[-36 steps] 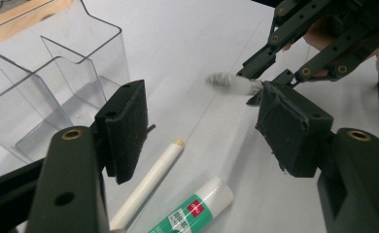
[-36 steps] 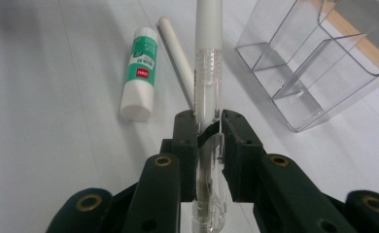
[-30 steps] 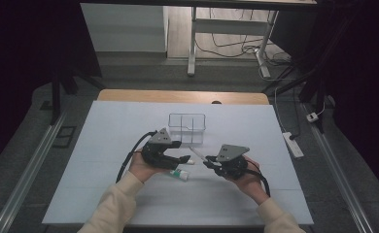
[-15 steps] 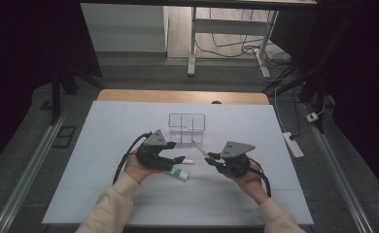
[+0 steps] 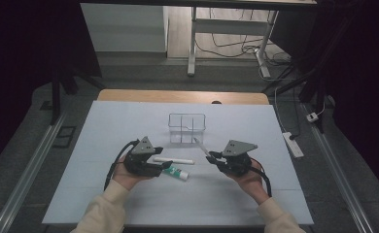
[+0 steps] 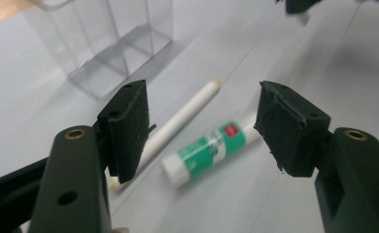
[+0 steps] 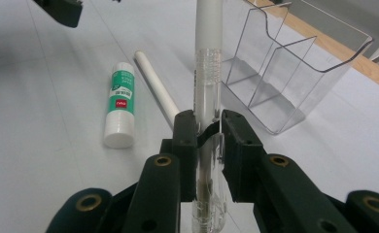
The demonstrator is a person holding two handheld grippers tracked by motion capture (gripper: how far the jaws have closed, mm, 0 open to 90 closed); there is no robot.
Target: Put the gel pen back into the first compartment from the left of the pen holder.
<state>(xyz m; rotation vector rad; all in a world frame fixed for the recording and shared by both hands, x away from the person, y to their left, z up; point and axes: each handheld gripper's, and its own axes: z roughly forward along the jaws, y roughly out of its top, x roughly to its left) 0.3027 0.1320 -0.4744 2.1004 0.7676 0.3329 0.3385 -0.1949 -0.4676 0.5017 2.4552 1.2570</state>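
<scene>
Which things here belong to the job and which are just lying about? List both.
In the job:
- clear pen, clamped in the right hand-held gripper
- glue stick, under the open left hand-held gripper
- white stick
- clear organizer

Lying about:
- power strip beside the table
- cables on the floor

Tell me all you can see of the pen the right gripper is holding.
The pen is a slim clear-plastic stick with a frosted white upper part and a ribbed band below it. The right gripper is shut on its lower barrel, so it juts out beyond the jaws, off the table, pointing toward the clear organizer. In the high view its tip comes close to the organizer; contact cannot be told.
</scene>
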